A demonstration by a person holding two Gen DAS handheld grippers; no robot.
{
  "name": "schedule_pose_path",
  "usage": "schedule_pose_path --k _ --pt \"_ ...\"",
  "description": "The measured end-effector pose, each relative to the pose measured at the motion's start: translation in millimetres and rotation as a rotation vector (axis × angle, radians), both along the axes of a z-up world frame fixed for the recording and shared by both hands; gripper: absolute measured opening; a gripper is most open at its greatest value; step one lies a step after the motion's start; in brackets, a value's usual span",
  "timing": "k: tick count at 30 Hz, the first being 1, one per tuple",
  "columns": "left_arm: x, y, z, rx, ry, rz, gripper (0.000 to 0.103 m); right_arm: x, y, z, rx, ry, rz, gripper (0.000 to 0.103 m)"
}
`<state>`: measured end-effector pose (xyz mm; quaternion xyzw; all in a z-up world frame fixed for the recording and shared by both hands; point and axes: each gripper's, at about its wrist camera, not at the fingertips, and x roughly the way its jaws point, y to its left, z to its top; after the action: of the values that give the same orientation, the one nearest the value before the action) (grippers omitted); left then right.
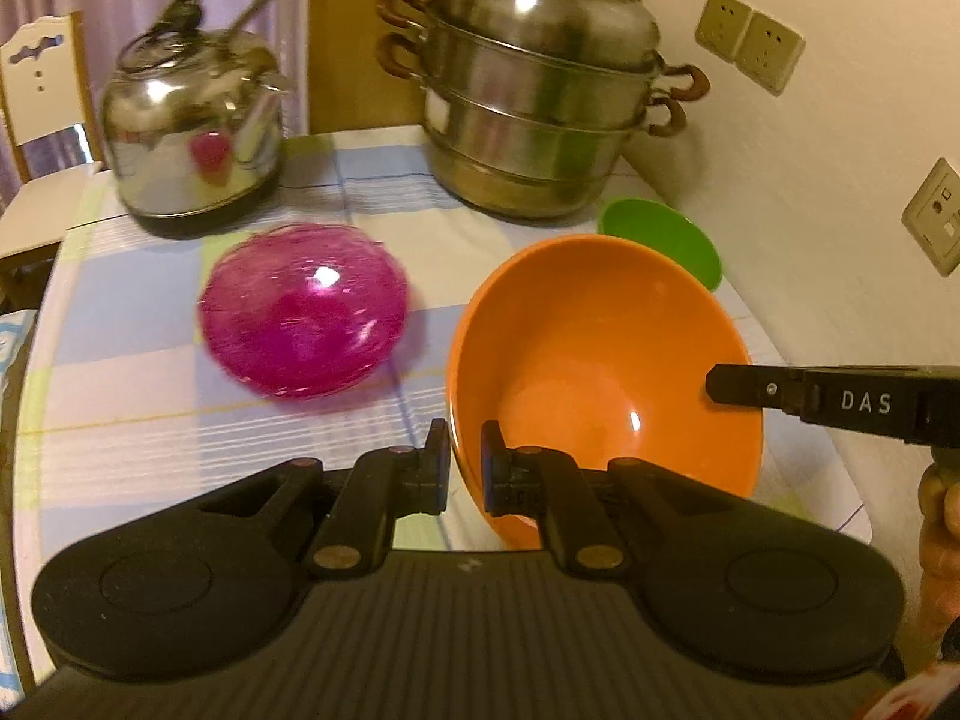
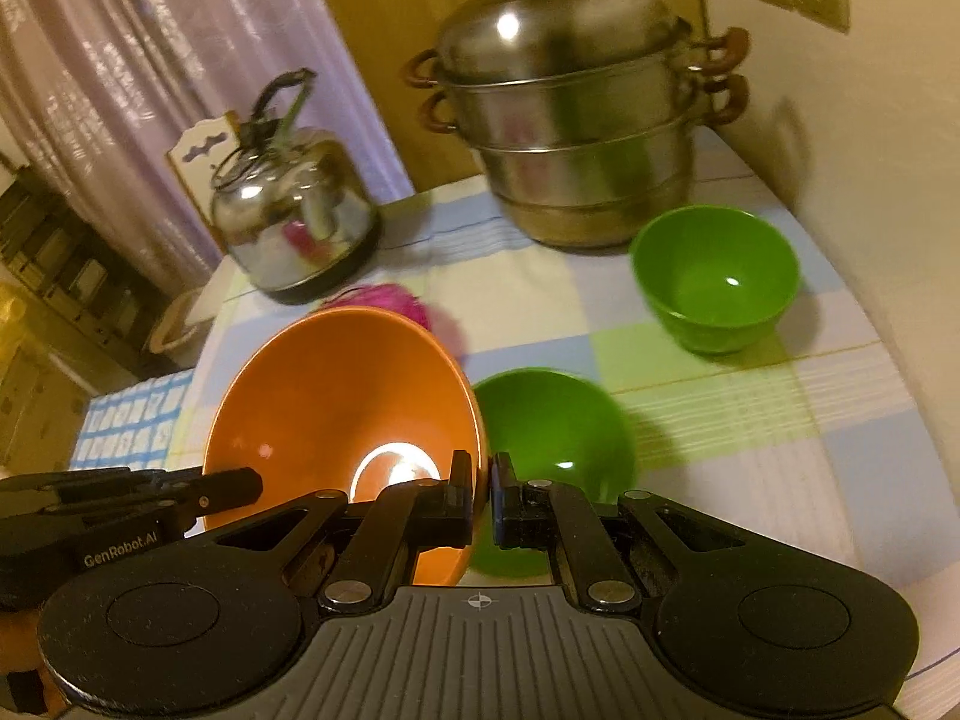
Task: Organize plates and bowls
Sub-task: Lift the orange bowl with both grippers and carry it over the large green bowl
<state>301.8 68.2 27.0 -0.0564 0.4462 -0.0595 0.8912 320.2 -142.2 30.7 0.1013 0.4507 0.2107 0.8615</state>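
The orange bowl (image 1: 606,360) is held up above the worktop (image 1: 138,408), tilted, by both grippers at the same time. The left gripper (image 1: 465,462) has its jaws clamped on the near left part of the rim: one jaw is outside the wall, the other inside the bowl. The right gripper (image 2: 483,498) has its jaws clamped on the right part of the rim in the same manner, with the rim passing between them. In the left view this right gripper comes in from the right side and reaches over the rim.

To the left of the left jaws and further away, one pink glass bowl (image 1: 303,312) lies on the checked cloth. Behind it stands one steel kettle (image 1: 192,120). To the right of the kettle, beyond the orange bowl, stands one steel steamer pot (image 1: 534,102) with a lid.

There are two green bowls. One green bowl (image 2: 555,432) is just to the right of the right jaws, partly hidden behind them, low on the worktop. The second green bowl (image 2: 717,279) stands upright further right and further away, near the steamer pot.

So the count is one orange bowl, one pink bowl, two green bowls.
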Motion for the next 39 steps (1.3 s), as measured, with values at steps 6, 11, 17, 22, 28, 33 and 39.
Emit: schedule_pose_path --k 6,11,17,22,28,33,39 --pt "32.3 -24.1 -13.0 0.044 0.040 -0.040 0.008 28.5 -21.4 -10.0 -0.018 0.041 -0.017 0.006" --pt "51.7 -33.2 -32.7 0.068 0.086 -0.058 0.008 48.5 -31.7 -29.1 -0.012 0.097 -0.032 0.006" --pt "63.7 -36.3 -54.4 0.080 0.125 -0.067 0.008 60.6 -35.0 -51.5 -0.020 0.143 -0.037 0.006" --pt "70.0 -37.2 -66.4 0.083 0.147 -0.066 0.008 66.6 -34.6 -65.9 -0.028 0.169 -0.036 0.006" --pt "77.2 -37.2 -73.5 0.079 0.157 -0.063 0.008 71.9 -33.6 -75.5 -0.035 0.186 -0.035 0.006" --pt "80.6 -38.3 -77.3 0.075 0.165 -0.060 0.008 74.4 -34.2 -81.9 -0.039 0.201 -0.037 0.006" --pt "83.6 -35.9 -81.2 0.067 0.171 -0.040 0.009 74.4 -34.5 -81.9 -0.044 0.198 -0.032 0.006"
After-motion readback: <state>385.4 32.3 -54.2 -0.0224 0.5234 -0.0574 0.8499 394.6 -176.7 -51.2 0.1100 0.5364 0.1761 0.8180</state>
